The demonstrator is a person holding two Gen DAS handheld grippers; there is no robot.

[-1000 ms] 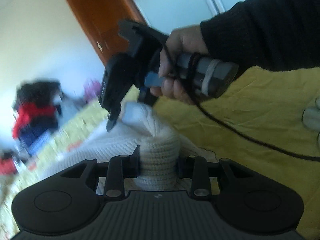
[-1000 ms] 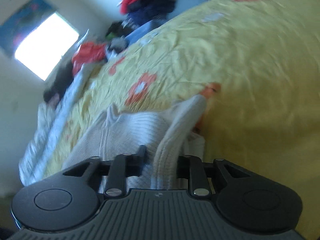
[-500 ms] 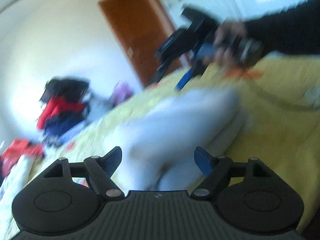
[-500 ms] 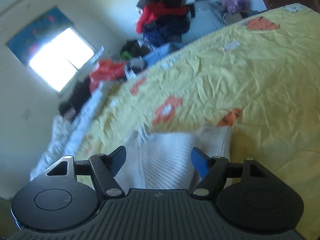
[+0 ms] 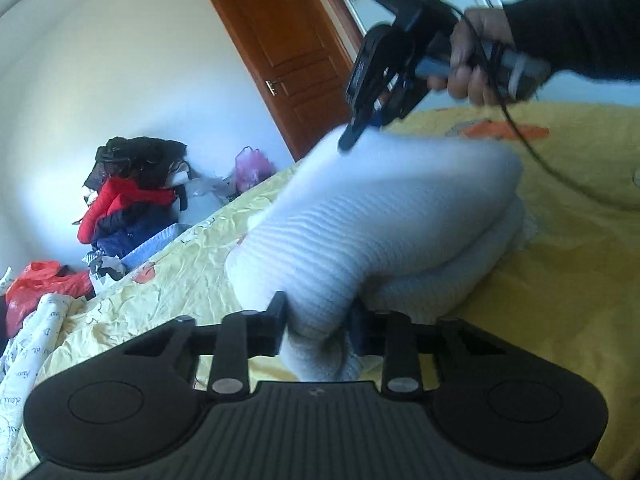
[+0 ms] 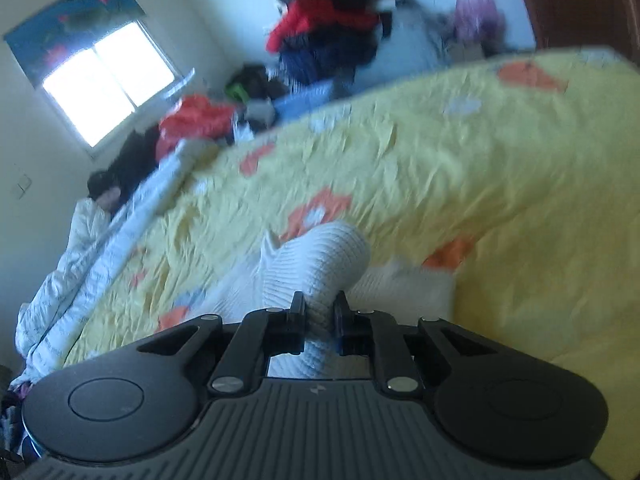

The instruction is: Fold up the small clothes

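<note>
While both tools grip it, the white knitted garment (image 5: 384, 220) hangs in a thick, rolled fold above the yellow bedspread (image 5: 560, 280), its ribbed surface blurred along the top. The left gripper (image 5: 318, 320) has its two fingers pressed against a bunched end of the knit, so the cloth fills the gap between them and spills down toward the tool's ribbed body. From that pinch the garment rises and stretches away to the far side, where the right gripper (image 5: 362, 128) meets its upper edge; a hand (image 5: 476, 64) in a dark sleeve holds that tool's handle, with a black cable (image 5: 560, 176) trailing down over the bed.

Seen from the right wrist, the right gripper's (image 6: 320, 316) fingers are drawn close together on a narrow fold of the same white knit (image 6: 316, 264), which humps up just ahead of the fingertips. More of the garment lies flat on the bedspread (image 6: 500, 200) to either side of that hump, near an orange flower print (image 6: 316, 212).

Beyond the bed, a pile of red, black and navy clothes (image 5: 128, 196) sits against the wall, beside a brown wooden door (image 5: 288, 52). A bright window (image 6: 108, 92) shows on the far wall, and a white quilt (image 6: 80, 248) lies bunched along the bed's edge.
</note>
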